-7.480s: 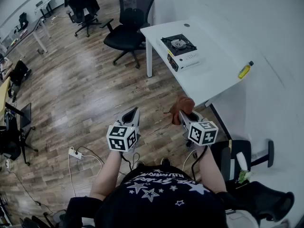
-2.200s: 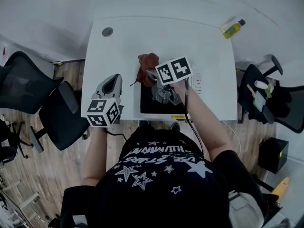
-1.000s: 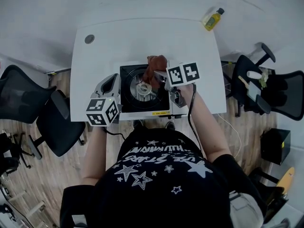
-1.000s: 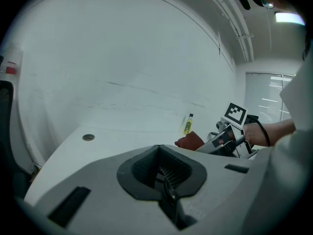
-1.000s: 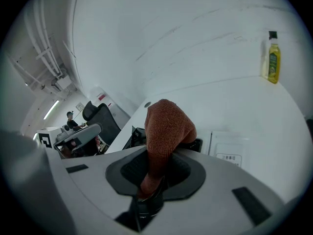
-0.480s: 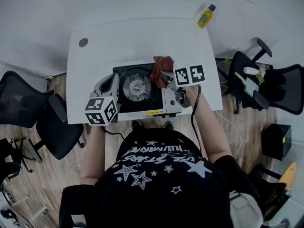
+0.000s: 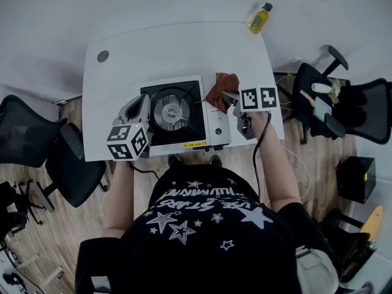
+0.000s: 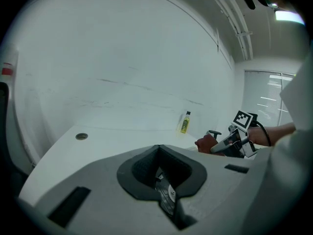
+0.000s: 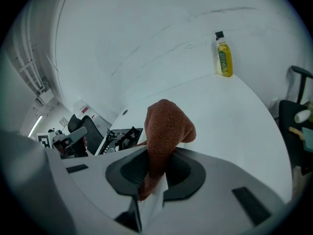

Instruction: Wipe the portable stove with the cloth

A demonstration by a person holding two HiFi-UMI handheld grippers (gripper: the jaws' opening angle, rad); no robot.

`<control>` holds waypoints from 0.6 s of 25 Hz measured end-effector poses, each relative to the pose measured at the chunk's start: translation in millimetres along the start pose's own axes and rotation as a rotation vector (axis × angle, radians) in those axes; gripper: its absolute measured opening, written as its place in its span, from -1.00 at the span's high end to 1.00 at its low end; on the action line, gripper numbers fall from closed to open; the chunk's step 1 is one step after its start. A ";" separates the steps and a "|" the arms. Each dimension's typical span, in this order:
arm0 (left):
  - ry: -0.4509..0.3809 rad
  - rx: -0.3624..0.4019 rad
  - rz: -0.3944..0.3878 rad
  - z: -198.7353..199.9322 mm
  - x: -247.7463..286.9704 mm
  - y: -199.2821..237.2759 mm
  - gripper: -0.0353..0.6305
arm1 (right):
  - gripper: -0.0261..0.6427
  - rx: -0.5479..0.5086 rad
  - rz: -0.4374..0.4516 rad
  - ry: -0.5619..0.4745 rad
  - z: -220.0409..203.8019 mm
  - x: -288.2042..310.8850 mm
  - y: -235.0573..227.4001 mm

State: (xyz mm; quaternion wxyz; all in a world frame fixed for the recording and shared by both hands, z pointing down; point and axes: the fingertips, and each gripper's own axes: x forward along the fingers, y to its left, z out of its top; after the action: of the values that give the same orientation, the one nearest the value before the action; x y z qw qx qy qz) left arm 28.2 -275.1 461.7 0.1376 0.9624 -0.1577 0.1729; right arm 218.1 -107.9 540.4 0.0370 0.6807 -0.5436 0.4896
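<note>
The right gripper (image 7: 231, 97) has its jaws closed on a rust-brown terry cloth (image 7: 220, 89). The cloth is pinched at its lower end, and the free end stands bunched beyond the jaw tips. In the head view the cloth sits over the rear right part of the portable gas stove with a black top and round burner (image 7: 177, 112), on the pale control strip just beside the black burner area. Contact with the stove surface cannot be confirmed. The left gripper (image 7: 141, 103) has its jaws pressed together with nothing between them. It is positioned at the stove's left edge, near the front corner and well apart from the cloth. The stove stands on a white rectangular table (image 7: 171, 48), with its front edge just beside the table's front edge. Bare tabletop lies behind the stove as far as the wall, and narrower strips lie to its left and right. A yellow bottle with a dark cap (image 7: 258, 18) stands at the far right corner. A round grey cable grommet (image 7: 103, 56) is set near the far left corner. Black office chairs (image 7: 27, 141) flank the table.
</note>
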 end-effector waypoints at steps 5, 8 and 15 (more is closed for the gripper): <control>-0.003 -0.001 0.003 0.7 1.1 -3.5 0.87 | 0.70 0.018 -0.008 -0.018 1.9 -10.5 -6.5; -0.016 -0.005 0.015 4.7 -5.5 0.4 0.87 | 0.70 0.013 0.025 -0.043 12.4 -16.3 8.1; -0.057 -0.023 0.111 11.5 -45.7 41.0 0.87 | 0.70 -0.113 0.170 -0.064 39.2 -10.4 90.6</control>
State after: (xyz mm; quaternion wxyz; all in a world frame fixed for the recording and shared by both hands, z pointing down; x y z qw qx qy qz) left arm -23.6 -304.5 442.7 0.1343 0.9551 -0.2167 0.1508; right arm 173.0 -160.2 469.1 0.0163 0.6441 -0.6272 0.4376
